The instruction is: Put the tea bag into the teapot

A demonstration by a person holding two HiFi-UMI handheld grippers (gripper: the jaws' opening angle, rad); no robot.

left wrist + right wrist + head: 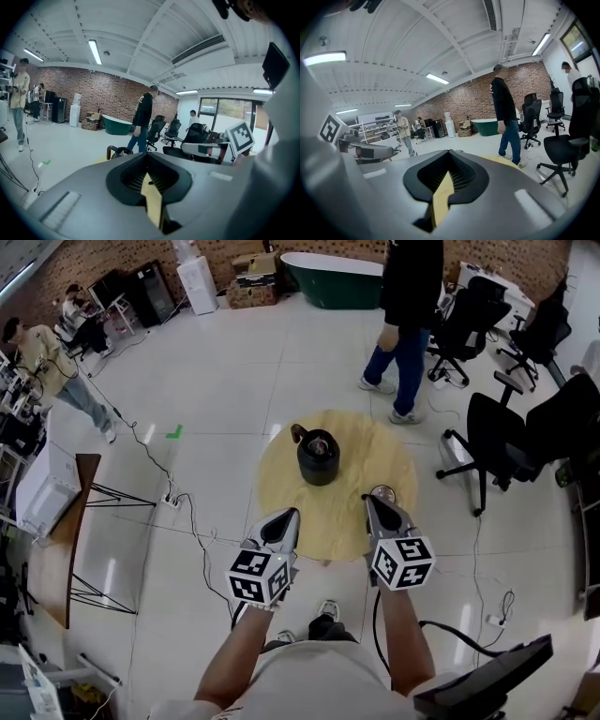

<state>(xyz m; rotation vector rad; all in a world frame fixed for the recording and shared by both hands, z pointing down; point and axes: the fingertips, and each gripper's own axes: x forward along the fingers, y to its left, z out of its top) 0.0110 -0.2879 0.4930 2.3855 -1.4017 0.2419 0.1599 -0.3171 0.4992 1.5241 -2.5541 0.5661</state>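
Note:
A black teapot (pixel 319 457) with its lid on stands upright at the middle of the round wooden table (pixel 281 493). Its top (pixel 119 151) peeks over the left gripper's body in the left gripper view. My left gripper (pixel 288 517) hovers over the table's near edge, jaws together and empty. My right gripper (pixel 373 500) is also shut, over the near right part of the table. A small pale round object (pixel 383 492), possibly the tea bag, lies right at its tip. Too little of it shows to tell whether it is touched. The right gripper view shows no tea bag.
A person in dark top and jeans (pixel 405 324) stands just beyond the table. Black office chairs (pixel 511 442) crowd the right side. A cable and power strip (pixel 171 500) lie on the floor at left, beside a side table (pixel 84 521). More people (pixel 56 371) are at far left.

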